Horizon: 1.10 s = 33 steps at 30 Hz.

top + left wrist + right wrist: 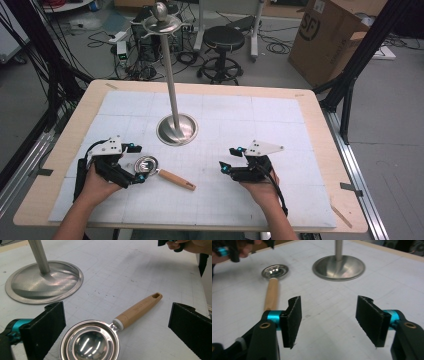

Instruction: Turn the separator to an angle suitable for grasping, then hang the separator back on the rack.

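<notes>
Jaws of the left gripper [136, 162] stand wide apart with nothing pressed between them; in the left gripper view its two black pads [45, 330] sit on either side of the bowl end of a small metal strainer spoon [162, 171], and I cannot tell whether they touch the rim. That spoon lies flat on the white gridded mat [210, 210], its shiny round bowl [89, 342] by the left gripper and its light wooden handle [138, 310] running away toward the middle of the table, a slot cut near the far tip. The person's left hand [97, 182] grips the tool from below.

Behind the spoon, near the middle of the mat, a metal stand [176, 129] rises from a broad round base, its thin pole going up to a dish and a ball at the top.

Further right, the right gripper [230, 159] hovers over bare mat, well apart from the spoon's handle. Its jaws are partly open and hold nothing: the right gripper view shows clear mat between the two pads [293, 320]. The person's right hand [260, 187] holds it, with a cable trailing back along the forearm.

A wooden table [320, 125] edge frames the mat.
</notes>
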Motion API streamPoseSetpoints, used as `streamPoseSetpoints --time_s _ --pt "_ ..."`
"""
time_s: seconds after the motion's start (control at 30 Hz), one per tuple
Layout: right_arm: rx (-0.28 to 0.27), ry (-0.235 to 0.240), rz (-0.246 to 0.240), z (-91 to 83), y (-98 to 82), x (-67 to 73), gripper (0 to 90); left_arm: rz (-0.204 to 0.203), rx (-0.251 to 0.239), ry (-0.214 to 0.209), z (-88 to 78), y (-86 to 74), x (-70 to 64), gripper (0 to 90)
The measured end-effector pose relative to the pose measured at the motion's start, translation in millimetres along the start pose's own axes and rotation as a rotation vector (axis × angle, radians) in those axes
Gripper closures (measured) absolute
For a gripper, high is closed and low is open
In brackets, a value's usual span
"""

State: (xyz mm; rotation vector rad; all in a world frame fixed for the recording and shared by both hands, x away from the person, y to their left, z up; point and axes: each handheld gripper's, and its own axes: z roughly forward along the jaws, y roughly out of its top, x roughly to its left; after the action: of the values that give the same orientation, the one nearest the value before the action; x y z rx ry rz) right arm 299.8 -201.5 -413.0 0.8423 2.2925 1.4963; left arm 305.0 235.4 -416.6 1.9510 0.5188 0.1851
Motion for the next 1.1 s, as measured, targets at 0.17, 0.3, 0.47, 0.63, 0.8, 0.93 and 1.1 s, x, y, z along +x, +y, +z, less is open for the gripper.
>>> streamPoseSetpoints --time_s 0.17,0.3,0.47,0.63,0.8,0.93,1.1 --pt "0.001 -0.025 0.009 -6.6 -5.1 -1.7 31.2 -0.011 -0.017 0.000 2.2 2.5 2.5 1.7" --pt "-0.020 -0.050 0.019 -13.8 -7.2 -7.5 27.3 -0.011 -0.009 -0.004 3.5 2.4 2.7 1.7" --pt "-0.026 -0.070 0.032 -16.5 -7.8 -10.6 24.9 -0.008 -0.005 -0.006 3.5 2.3 3.0 1.7" --pt "-0.036 -0.080 0.036 -17.7 -7.9 -12.6 23.6 -0.001 0.005 -0.017 4.6 2.3 1.8 1.7" --pt "-0.029 -0.101 0.050 -19.2 -9.9 -14.6 21.3 0.009 0.022 -0.018 7.0 2.0 0.0 1.8" --pt "-0.037 -0.103 0.054 -18.8 -9.8 -16.4 21.3 0.014 0.030 -0.017 7.9 1.9 -0.5 1.8" --pt "-0.040 -0.103 0.059 -17.4 -9.9 -18.2 21.3 0.025 0.049 -0.017 9.8 1.4 -2.1 1.7"
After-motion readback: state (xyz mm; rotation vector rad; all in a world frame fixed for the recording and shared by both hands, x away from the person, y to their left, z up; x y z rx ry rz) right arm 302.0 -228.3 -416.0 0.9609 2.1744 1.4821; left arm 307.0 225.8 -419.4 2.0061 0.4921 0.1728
